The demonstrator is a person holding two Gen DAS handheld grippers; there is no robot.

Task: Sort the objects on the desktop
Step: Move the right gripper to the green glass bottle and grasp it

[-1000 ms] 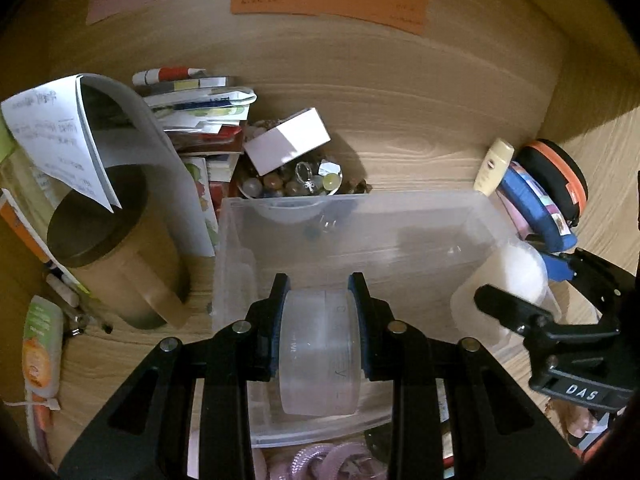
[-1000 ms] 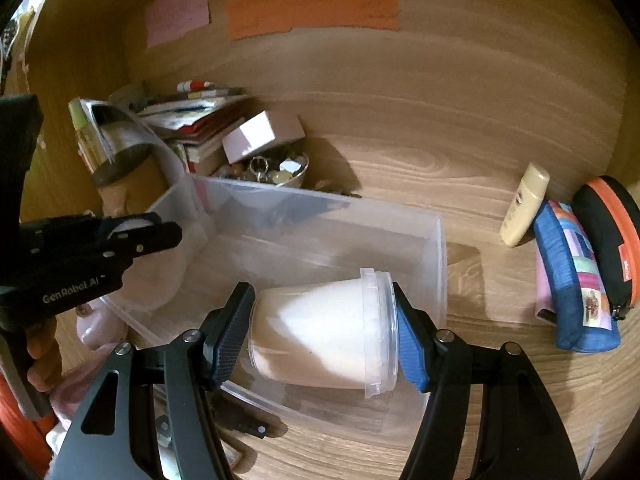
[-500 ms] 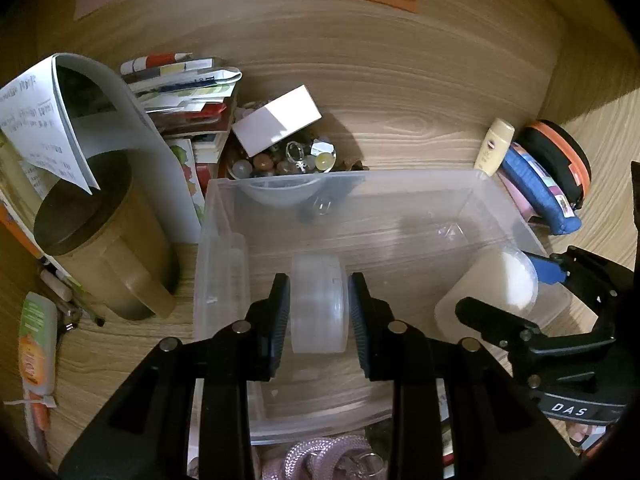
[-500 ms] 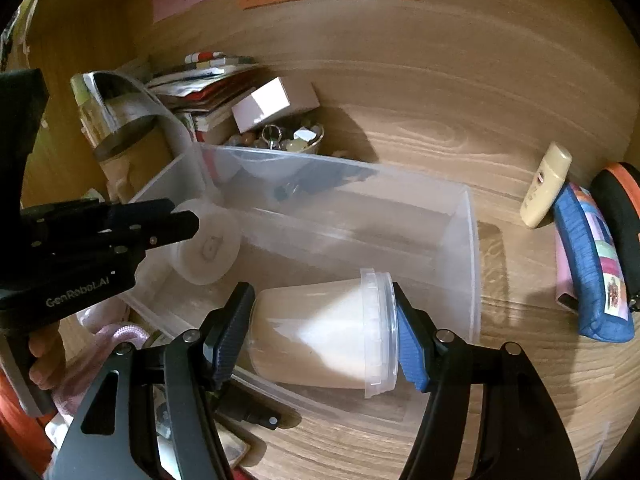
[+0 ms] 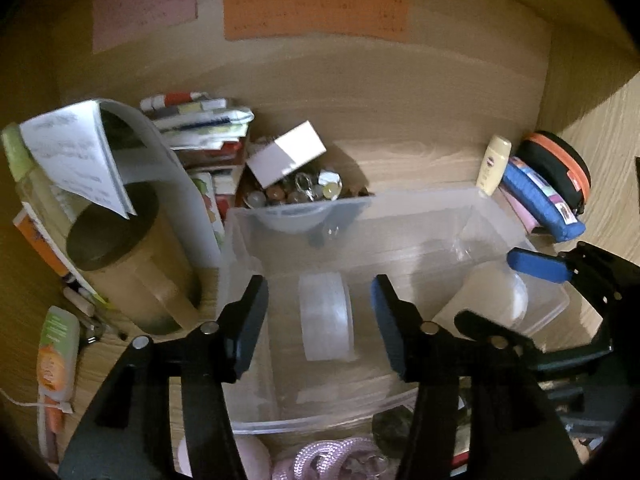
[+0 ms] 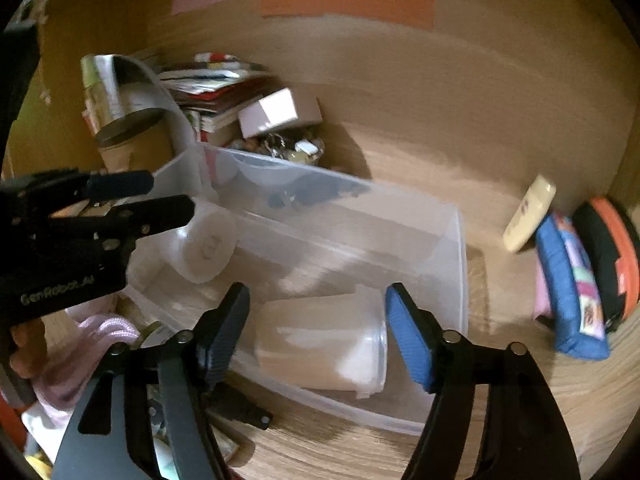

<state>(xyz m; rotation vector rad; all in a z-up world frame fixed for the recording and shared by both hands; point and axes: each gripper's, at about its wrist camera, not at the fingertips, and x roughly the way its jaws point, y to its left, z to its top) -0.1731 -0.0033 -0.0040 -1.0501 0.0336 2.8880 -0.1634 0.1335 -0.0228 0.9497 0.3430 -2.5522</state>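
Note:
A clear plastic bin [image 5: 424, 204] [image 6: 460, 264] sits on the wooden desk. A small round translucent container [image 5: 326, 322] [image 6: 206, 246] lies on its side in the bin's left part. A larger lidded translucent cup [image 6: 324, 340] [image 5: 486, 300] lies on its side in the bin's right part. My left gripper [image 5: 318, 316] [image 6: 172, 198] is open, its jaws standing wide on either side of the small container. My right gripper [image 6: 316, 332] [image 5: 504, 292] is open, its jaws apart from the cup's two ends.
A brown lidded mug [image 5: 128, 264], a curled paper [image 5: 80, 156] and stacked books [image 5: 200, 132] stand left. A white box [image 5: 286, 154] rests on a bowl of trinkets [image 5: 304, 192] behind the bin. A cream tube [image 5: 494, 164] and pouches [image 5: 548, 188] lie right. Pink rope [image 5: 332, 456] lies in front.
Both grippers opened. The left one let go of the small round container and the right one let go of the lidded cup; both now lie in the bin.

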